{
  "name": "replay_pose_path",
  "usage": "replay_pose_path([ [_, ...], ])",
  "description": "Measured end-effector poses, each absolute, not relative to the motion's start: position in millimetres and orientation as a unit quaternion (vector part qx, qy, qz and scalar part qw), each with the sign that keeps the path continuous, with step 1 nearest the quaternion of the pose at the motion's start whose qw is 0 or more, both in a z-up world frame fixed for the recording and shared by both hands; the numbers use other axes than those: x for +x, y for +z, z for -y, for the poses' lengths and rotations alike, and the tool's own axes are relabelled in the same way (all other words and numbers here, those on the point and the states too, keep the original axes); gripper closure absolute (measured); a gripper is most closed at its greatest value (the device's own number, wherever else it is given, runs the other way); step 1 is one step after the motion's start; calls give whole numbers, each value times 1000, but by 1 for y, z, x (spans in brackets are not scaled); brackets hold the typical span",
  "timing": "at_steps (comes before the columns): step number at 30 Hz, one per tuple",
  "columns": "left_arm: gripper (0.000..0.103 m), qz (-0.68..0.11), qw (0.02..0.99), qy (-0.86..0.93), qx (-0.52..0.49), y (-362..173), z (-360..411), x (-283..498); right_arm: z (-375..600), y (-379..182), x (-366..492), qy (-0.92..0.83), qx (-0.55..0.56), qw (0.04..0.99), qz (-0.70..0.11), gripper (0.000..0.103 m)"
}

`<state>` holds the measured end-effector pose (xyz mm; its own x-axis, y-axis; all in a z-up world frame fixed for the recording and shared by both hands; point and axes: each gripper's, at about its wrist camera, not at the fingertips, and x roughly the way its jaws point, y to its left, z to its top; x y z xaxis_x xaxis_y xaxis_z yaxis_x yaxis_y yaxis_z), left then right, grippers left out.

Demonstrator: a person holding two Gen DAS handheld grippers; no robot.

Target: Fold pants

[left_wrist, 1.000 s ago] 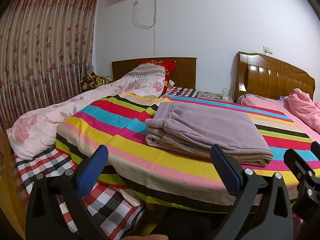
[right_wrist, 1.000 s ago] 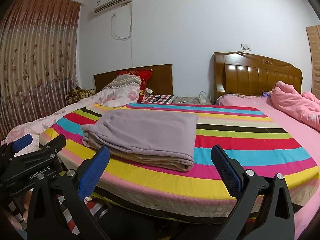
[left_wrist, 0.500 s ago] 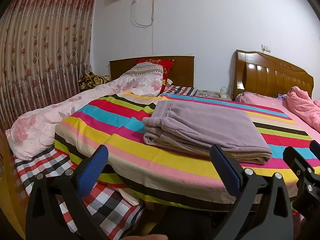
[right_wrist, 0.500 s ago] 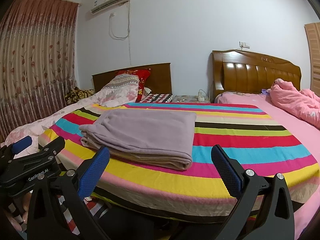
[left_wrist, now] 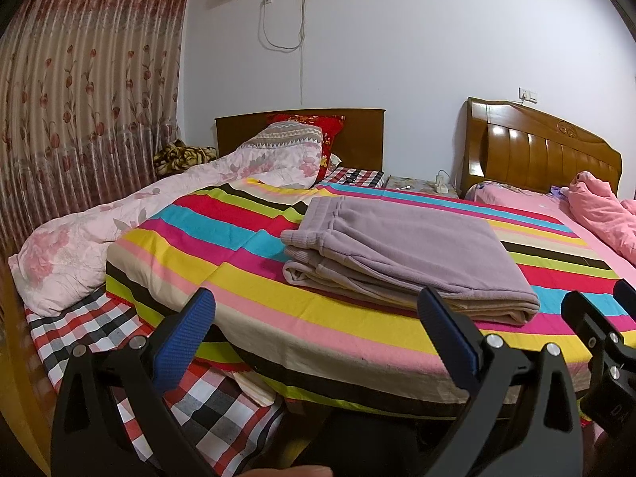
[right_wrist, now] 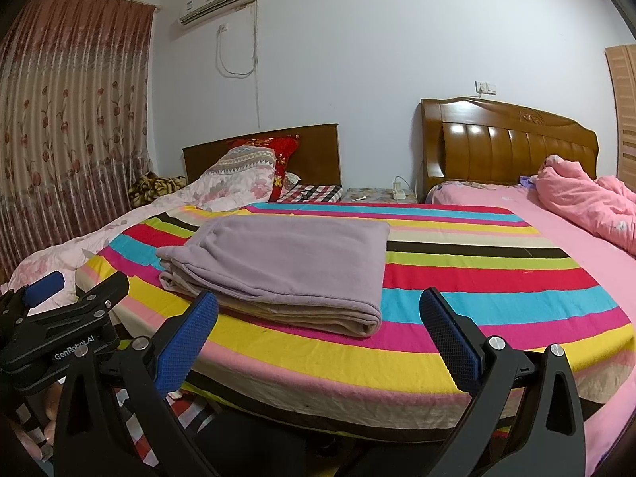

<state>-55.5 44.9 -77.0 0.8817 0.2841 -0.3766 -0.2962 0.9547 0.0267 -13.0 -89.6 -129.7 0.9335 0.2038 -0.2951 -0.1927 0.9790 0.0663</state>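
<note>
The lilac pants (left_wrist: 401,254) lie folded in a flat stack on the striped blanket (left_wrist: 222,246), waistband to the left; they also show in the right wrist view (right_wrist: 286,262). My left gripper (left_wrist: 318,330) is open and empty, held off the bed's near edge, short of the pants. My right gripper (right_wrist: 322,330) is open and empty too, also in front of the bed edge. The right gripper's body shows at the left wrist view's right edge (left_wrist: 596,334); the left gripper's body shows at the right wrist view's left (right_wrist: 63,318).
A floral quilt (left_wrist: 99,234) and checked sheet (left_wrist: 91,330) lie left of the blanket. A pink bed (right_wrist: 564,234) with a pink duvet (right_wrist: 588,198) is on the right. Two wooden headboards (left_wrist: 540,159), a nightstand (left_wrist: 417,185) and a curtain (left_wrist: 79,119) stand behind.
Both grippers have drawn back a little and tilted slightly, so the bed sits a bit lower and further in view. The pants have not moved. Both stay open.
</note>
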Motion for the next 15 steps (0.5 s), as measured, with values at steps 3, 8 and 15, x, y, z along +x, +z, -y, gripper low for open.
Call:
replay_pose_path([
  [3,1,-192,970,150,-16,-77,-45,-56,89,-131,-13,101,17,983,-152,5],
  [8,1,-192,970,150,-16,-77,-45,-56,89,-131,-13,100,18,983,-153,5],
  [15,1,-186,970,153,-13,-76,-45,-56,89,-132,-12,101,16,983,-153,5],
])
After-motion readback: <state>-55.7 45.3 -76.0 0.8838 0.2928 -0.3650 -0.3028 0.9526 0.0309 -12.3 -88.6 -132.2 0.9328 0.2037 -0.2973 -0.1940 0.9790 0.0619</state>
